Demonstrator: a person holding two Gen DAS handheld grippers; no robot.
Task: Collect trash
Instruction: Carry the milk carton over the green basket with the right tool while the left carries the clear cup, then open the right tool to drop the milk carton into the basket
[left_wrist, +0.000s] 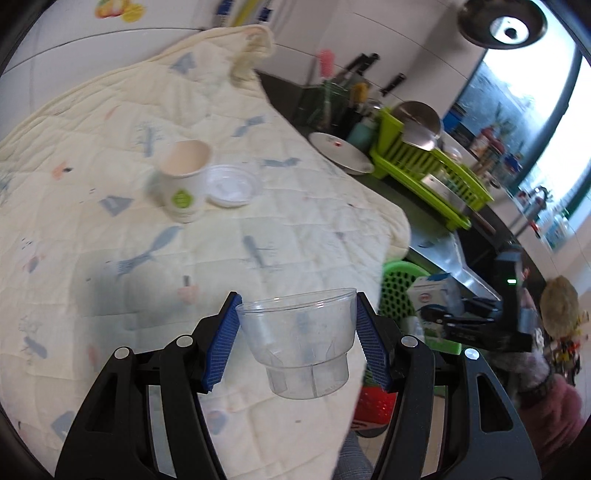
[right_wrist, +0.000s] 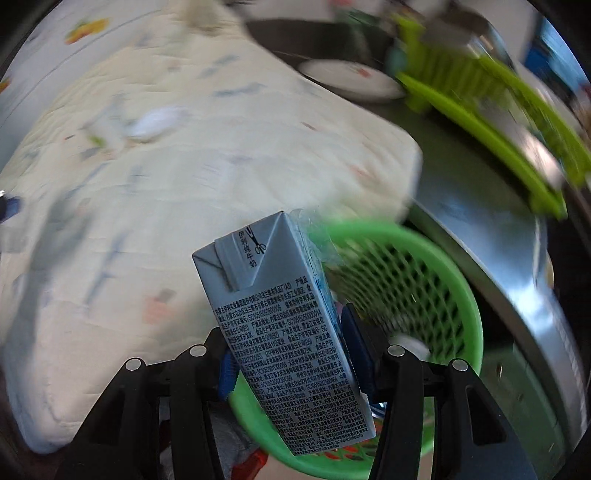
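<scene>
Fingers of the left gripper are pinched on a clear cup above the quilt's edge. A milk carton is clamped by the right gripper over the green basket, likely for dropping in.

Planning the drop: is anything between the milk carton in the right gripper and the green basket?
Nothing visible blocks it. The right gripper holds the grey-blue printed milk carton directly over the near rim of the green plastic mesh basket, whose mouth is open. Something white lies inside, too blurred to identify.
</scene>
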